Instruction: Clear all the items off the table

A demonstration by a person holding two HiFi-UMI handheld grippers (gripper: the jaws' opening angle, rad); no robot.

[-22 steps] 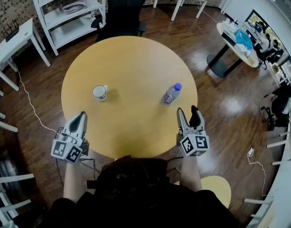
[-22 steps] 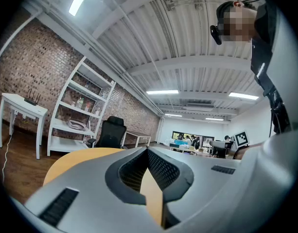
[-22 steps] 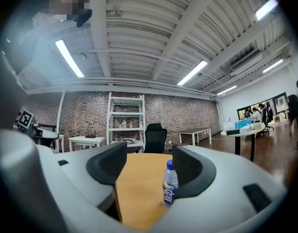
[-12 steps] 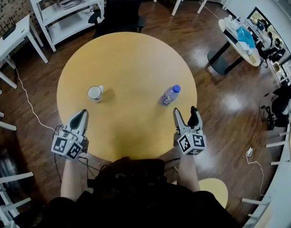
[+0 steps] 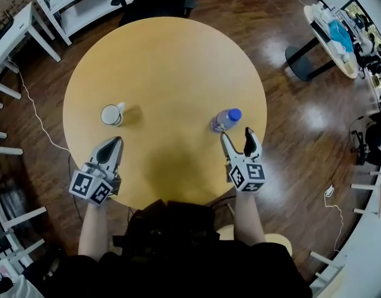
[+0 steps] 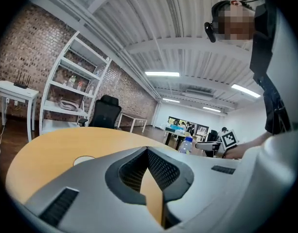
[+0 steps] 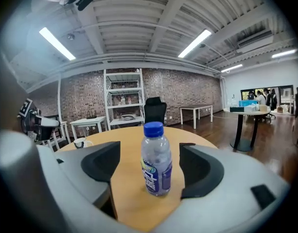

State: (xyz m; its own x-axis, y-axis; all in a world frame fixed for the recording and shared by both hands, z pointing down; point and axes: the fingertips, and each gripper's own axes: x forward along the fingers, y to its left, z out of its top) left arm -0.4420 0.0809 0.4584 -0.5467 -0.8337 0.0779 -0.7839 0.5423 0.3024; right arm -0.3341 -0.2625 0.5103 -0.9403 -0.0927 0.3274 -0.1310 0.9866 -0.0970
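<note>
While one bottle (image 5: 224, 120) stands upright, one cup (image 5: 110, 114) sits well apart.

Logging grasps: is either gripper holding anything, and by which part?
Nothing is held: right gripper is open, short of the water bottle; left gripper is shut, empty.

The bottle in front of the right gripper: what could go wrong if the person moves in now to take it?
1. The bottle stands upright just ahead of the right gripper, whose jaws are open and not touching it. A jaw tip that bumps it could tip it, and it might roll off the round table.
2. The left gripper has its jaws shut near the cup; moving in like that would probably push the cup.
</note>
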